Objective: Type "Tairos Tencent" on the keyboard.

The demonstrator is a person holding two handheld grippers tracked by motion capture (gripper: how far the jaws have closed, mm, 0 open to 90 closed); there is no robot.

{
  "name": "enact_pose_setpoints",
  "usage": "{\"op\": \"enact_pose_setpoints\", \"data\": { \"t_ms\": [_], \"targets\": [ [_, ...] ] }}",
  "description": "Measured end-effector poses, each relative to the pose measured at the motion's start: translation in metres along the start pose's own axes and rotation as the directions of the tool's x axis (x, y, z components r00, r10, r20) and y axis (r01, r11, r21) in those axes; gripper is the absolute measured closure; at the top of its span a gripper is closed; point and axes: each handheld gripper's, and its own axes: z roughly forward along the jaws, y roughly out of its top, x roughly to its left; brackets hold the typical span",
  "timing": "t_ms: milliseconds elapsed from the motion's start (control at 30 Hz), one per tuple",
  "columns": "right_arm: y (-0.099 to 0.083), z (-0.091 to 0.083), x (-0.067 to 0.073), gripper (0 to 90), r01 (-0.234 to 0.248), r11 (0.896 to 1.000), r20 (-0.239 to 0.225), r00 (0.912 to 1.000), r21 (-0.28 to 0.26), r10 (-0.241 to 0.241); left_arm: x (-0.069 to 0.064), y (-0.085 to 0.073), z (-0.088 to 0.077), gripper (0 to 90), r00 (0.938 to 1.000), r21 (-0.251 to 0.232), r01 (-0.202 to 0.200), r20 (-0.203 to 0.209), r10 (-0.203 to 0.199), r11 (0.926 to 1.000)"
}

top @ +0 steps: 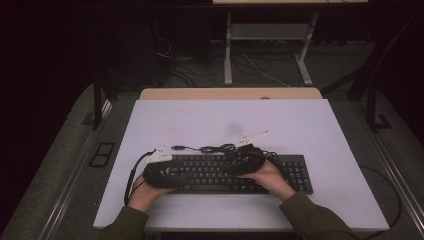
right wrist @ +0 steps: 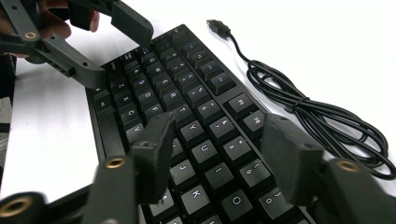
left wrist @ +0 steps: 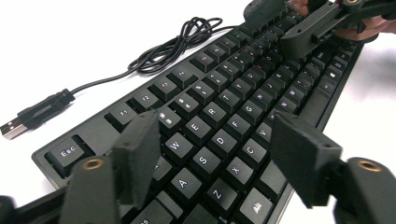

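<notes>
Keyboard (top: 240,172) lies flat on the white table (top: 310,125), toward the near edge and a little right of centre, long side running left to right. Its cable (top: 220,148) sits coiled on the table just beyond the far edge of the keyboard, with the USB plug (top: 178,147) trailing off to the left, lying loose.

I have both grippers low over the keys. Left gripper (left wrist: 215,154) hangs over the left end of the keyboard, above the letter block near the Esc corner; its fingers stand apart with only keys showing in the gap, nothing gripped. From the frames I cannot tell whether a pad rests on a key.

Right gripper (right wrist: 215,154) hangs over the middle of the keyboard, above the U, J, K keys; its fingers are also apart, nothing clamped between them.

In the high view the two grippers face each other across the left half of the keyboard, near one another but not touching. My hands rest at the near edge of the keyboard.
</notes>
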Motion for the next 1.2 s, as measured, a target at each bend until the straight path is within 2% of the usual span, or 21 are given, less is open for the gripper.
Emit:
{"op": "enact_pose_setpoints", "data": {
  "t_ms": [200,333,667,1033,1200],
  "targets": [
    [0.000,-0.001,0.002,57.0,0.019,1.000,0.015,0.9997,-0.002,-0.019,-0.001,0.000,0.002,22.8,1.0000,-0.001,0.003,-0.003,-0.003,1.0000],
    [0.000,-0.001,0.002,67.3,0.023,1.000,0.020,0.9995,0.003,-0.023,-0.001,0.001,0.004,15.9,0.9998,-0.005,0.008,-0.018,-0.008,1.0000],
    [-0.001,0.001,0.003,89.0,0.058,0.998,0.009,0.9983,0.031,-0.058,-0.004,0.002,0.006,11.6,0.9998,-0.007,0.003,-0.019,-0.003,1.0000],
    [-0.004,0.007,0.003,89.3,0.068,0.995,0.006,0.9976,0.077,-0.069,-0.006,0.002,0.010,0.5,0.9999,0.003,0.003,-0.014,-0.003,1.0000],
    [-0.005,0.008,0.002,89.2,0.069,0.994,0.011,0.9975,0.083,-0.070,-0.007,0.002,0.012,0.0,0.9999,0.008,0.002,-0.015,-0.002,1.0000]
  ]
}}
